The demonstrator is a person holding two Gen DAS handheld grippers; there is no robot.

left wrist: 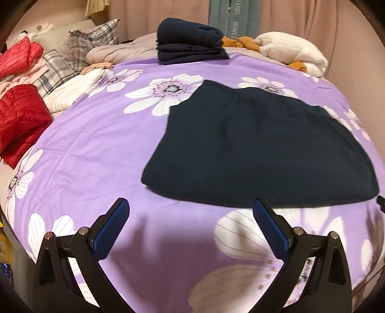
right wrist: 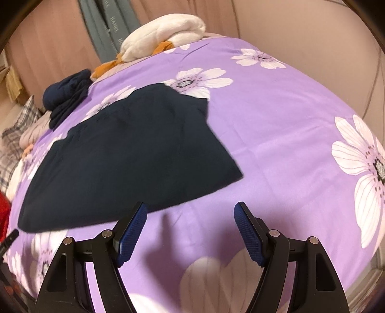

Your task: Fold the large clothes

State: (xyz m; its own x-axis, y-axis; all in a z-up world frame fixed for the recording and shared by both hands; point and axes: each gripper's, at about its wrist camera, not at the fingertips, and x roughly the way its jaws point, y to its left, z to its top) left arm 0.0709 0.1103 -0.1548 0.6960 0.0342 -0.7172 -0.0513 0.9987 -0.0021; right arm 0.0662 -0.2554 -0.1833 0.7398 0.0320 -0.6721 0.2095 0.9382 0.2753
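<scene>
A dark navy garment (left wrist: 259, 149) lies folded flat on the purple flowered bedspread (left wrist: 96, 149); it also shows in the right wrist view (right wrist: 125, 154). My left gripper (left wrist: 191, 207) is open and empty, just short of the garment's near edge, towards its left. My right gripper (right wrist: 191, 211) is open and empty, near the garment's near right corner. The tip of the left gripper (right wrist: 9, 237) shows at the left edge of the right wrist view. A stack of folded navy clothes (left wrist: 190, 41) sits at the far side of the bed (right wrist: 65, 94).
Red puffer jackets (left wrist: 19, 120), pink and white clothes (left wrist: 72, 89) and plaid pillows (left wrist: 89, 38) crowd the bed's left side. A white plush blanket (left wrist: 291, 50) with an orange cloth (left wrist: 240, 42) lies at the far right. Pink curtains (right wrist: 264, 21) hang behind.
</scene>
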